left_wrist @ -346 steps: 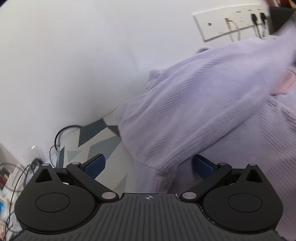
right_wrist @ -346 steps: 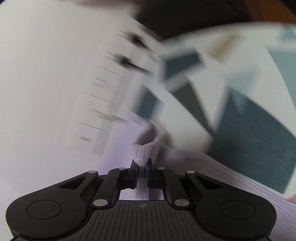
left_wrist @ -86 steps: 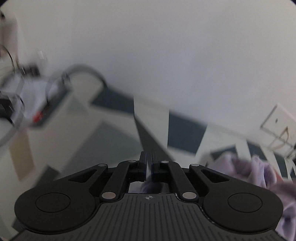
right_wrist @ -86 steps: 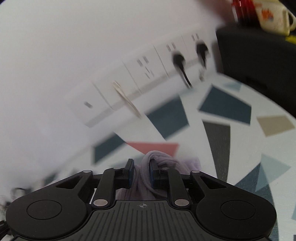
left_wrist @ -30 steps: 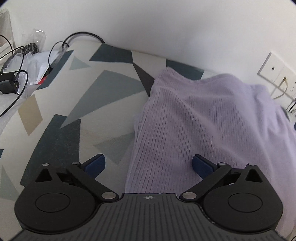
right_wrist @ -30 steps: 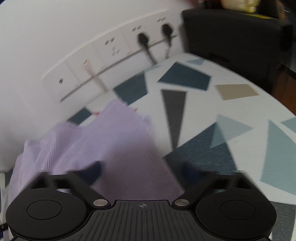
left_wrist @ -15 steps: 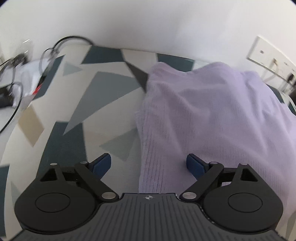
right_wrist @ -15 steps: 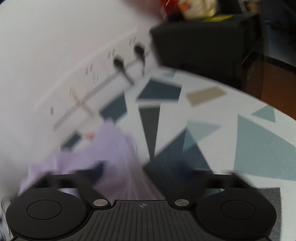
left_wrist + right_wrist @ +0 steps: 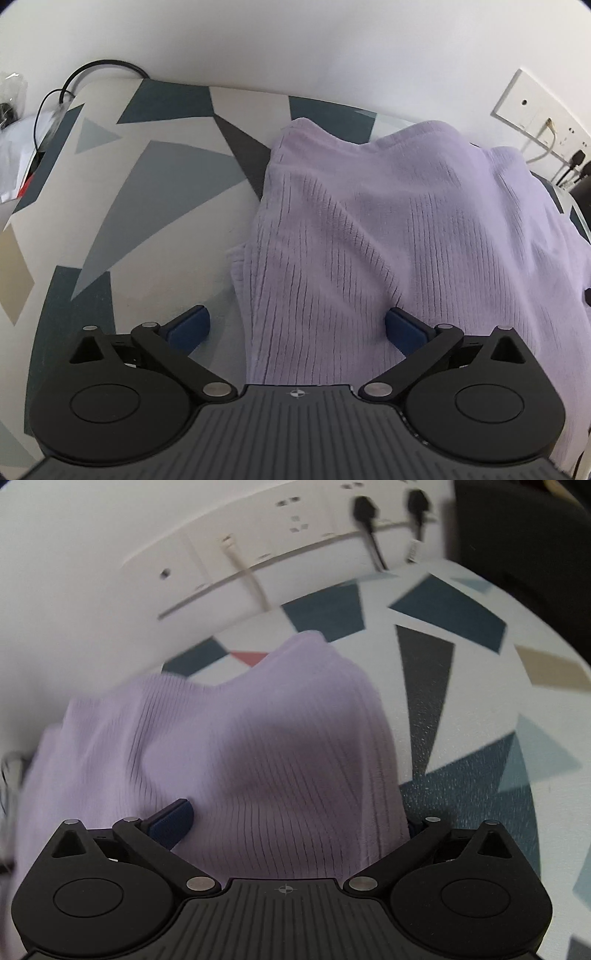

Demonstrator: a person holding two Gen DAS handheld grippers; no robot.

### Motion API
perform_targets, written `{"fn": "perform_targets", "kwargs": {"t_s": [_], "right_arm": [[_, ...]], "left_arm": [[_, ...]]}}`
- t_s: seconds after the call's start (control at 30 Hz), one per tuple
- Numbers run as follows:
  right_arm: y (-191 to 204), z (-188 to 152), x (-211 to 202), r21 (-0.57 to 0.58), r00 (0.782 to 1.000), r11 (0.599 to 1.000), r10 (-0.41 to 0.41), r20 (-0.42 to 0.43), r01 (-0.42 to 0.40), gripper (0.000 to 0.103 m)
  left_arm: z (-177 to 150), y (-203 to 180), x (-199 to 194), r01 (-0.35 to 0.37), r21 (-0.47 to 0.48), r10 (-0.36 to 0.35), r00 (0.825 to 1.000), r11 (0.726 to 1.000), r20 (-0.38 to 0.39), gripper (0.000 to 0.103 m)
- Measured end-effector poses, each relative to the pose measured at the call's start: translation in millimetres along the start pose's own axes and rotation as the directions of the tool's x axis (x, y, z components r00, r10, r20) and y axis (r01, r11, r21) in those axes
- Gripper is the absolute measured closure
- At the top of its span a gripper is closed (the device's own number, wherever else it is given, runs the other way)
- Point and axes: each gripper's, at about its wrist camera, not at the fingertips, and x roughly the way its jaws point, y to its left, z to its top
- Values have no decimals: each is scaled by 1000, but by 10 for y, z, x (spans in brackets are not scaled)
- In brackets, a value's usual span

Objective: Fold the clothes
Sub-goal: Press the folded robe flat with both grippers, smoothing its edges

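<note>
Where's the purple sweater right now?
The purple sweater lies on the patterned table below the wall sockets, filling the left wrist view's right half.

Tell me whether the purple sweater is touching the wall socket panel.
Apart. The right wrist view shows patterned tabletop between the sweater and the socket panel.

The counter wears a cloth of dark blue, grey, tan and white triangles, with one red patch near the wall. A white socket strip runs along the wall behind the counter; two black plugs and a white cable sit in it. Black cables loop off the counter's far left corner, beside white papers.
</note>
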Motion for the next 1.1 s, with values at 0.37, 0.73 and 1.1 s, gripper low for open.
{"fn": "perform_targets", "kwargs": {"t_s": [0.37, 0.73, 1.1], "right_arm": [[-277, -2, -37, 169, 990, 982, 68, 125, -88, 1], [-47, 10, 54, 1, 997, 1000, -8, 75, 8, 1], [448, -214, 96, -214, 1000, 977, -11, 13, 14, 1]], "left_arm": [[-153, 26, -59, 15, 7, -15, 994, 1000, 107, 0], [-88, -25, 3, 5, 62, -10, 997, 998, 78, 0], [-186, -272, -59, 54, 95, -57, 998, 994, 25, 24]]}}
